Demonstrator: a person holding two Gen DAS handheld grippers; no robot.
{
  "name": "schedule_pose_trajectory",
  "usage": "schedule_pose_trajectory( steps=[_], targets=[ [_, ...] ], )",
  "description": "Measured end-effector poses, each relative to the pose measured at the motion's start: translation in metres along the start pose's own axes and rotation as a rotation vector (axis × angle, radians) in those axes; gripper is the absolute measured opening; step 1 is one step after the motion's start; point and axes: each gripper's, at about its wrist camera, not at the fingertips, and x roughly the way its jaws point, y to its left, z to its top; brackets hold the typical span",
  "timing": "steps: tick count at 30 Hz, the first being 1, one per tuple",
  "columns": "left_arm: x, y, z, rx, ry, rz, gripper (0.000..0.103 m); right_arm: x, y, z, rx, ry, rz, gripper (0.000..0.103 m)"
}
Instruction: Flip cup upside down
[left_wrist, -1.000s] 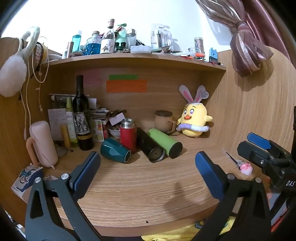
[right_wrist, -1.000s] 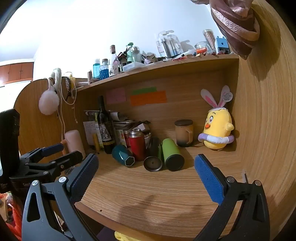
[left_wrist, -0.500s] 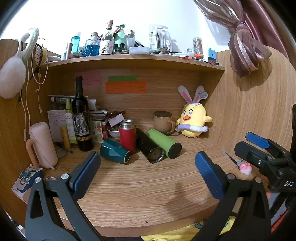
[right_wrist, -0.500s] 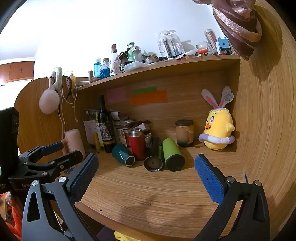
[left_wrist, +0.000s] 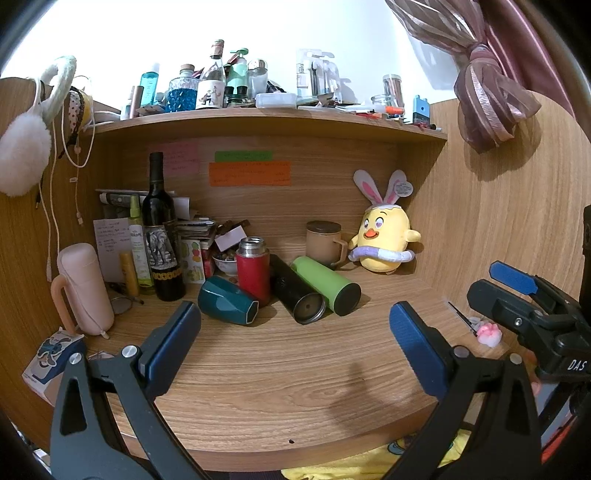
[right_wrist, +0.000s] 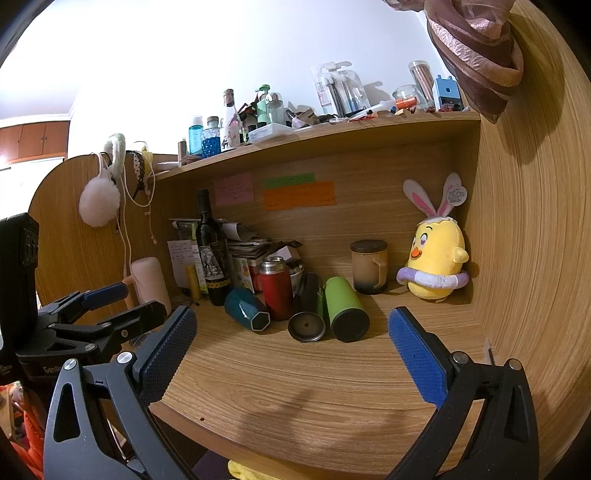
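Observation:
Several cups sit at the back of the wooden desk (left_wrist: 280, 373). A teal cup (left_wrist: 226, 306) (right_wrist: 245, 309), a black tumbler (left_wrist: 296, 294) (right_wrist: 307, 313) and a green tumbler (left_wrist: 326, 284) (right_wrist: 345, 308) lie on their sides. A red flask (left_wrist: 253, 268) (right_wrist: 275, 287) and a tan lidded mug (left_wrist: 324, 243) (right_wrist: 368, 266) stand upright. My left gripper (left_wrist: 291, 341) is open and empty, short of the cups. My right gripper (right_wrist: 291, 341) is open and empty; it also shows at the right of the left wrist view (left_wrist: 517, 295).
A wine bottle (left_wrist: 160, 236), a pink bottle (left_wrist: 83, 288), papers and small boxes crowd the back left. A yellow plush chick (left_wrist: 384, 243) sits in the back right corner. A shelf (left_wrist: 258, 122) loaded with bottles hangs overhead. A wooden wall (right_wrist: 535, 221) stands on the right.
Both views have shifted only slightly. The cups have not moved and both grippers stay open.

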Motion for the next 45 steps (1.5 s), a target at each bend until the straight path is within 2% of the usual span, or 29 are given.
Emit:
schedule_pose_trajectory(
  steps=[45],
  targets=[
    [0.0001, -0.0079, 0.0054, 0.011, 0.004, 0.000, 0.103, 0.0008, 0.0019, 0.0002, -0.001, -0.003, 0.000, 0.103]
  ],
)
